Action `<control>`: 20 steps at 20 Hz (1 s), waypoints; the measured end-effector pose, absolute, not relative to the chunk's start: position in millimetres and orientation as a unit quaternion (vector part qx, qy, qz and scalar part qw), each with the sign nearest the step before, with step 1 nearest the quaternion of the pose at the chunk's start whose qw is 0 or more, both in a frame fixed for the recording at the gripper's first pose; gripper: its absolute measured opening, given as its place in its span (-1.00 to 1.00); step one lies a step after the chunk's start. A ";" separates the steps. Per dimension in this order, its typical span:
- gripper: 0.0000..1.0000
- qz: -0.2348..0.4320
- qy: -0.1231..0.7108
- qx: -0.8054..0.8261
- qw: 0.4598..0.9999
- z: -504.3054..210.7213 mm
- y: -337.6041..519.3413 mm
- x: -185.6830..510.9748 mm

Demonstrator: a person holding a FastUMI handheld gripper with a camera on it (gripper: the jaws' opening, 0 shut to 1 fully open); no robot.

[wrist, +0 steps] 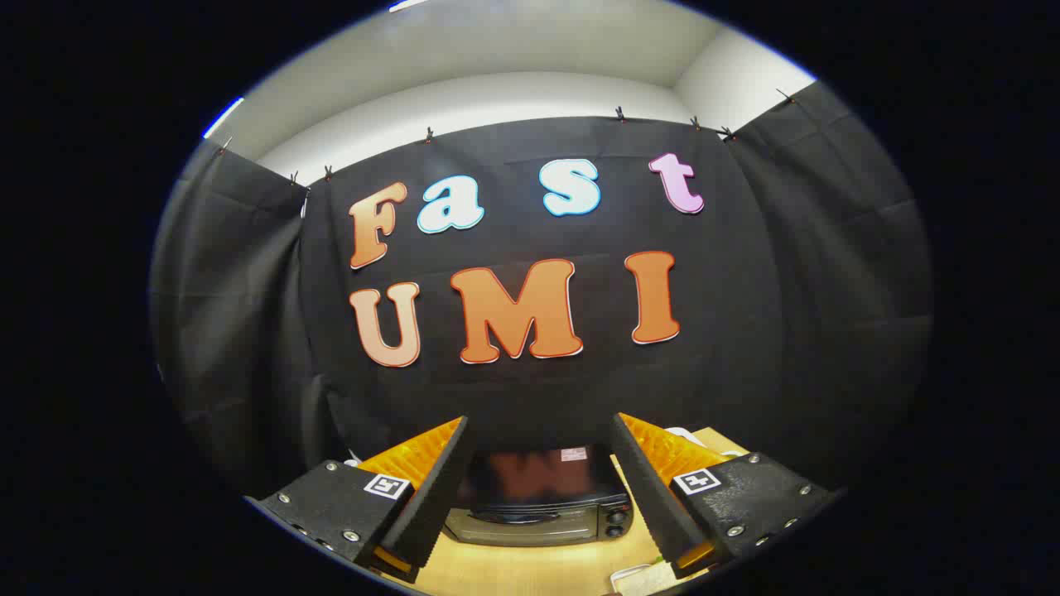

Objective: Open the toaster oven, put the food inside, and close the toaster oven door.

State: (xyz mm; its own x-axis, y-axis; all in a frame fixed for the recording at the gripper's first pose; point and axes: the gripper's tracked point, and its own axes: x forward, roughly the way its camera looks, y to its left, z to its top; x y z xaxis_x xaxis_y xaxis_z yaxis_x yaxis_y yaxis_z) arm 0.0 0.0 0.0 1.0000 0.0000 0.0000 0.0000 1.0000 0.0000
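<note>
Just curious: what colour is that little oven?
Black and silver toaster oven, seen past the open gripper in the gripper view.

Black cloth wall (778, 273) (clipped up) beneath white ceiling (497, 50).

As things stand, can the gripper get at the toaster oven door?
Probably yes. The gripper is open, fingers spread, and the toaster oven sits beyond them on the table with its door shut. Nothing lies between the two.

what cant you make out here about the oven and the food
- Toaster oven, gripper view: seen from above, beyond the open tongs; its inside is hidden.
- Knobs: too small to read.
- Pale item on the table: cut off by the right finger; cannot tell if it is the food.
</note>
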 end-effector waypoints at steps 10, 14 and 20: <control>0.99 -0.026 -0.033 -0.006 0.999 19.6 -10.1 -14.3; 0.99 -0.024 -0.038 0.003 0.999 22.3 -8.6 -18.0; 0.99 -0.031 -0.033 0.006 0.999 15.2 -8.2 -12.9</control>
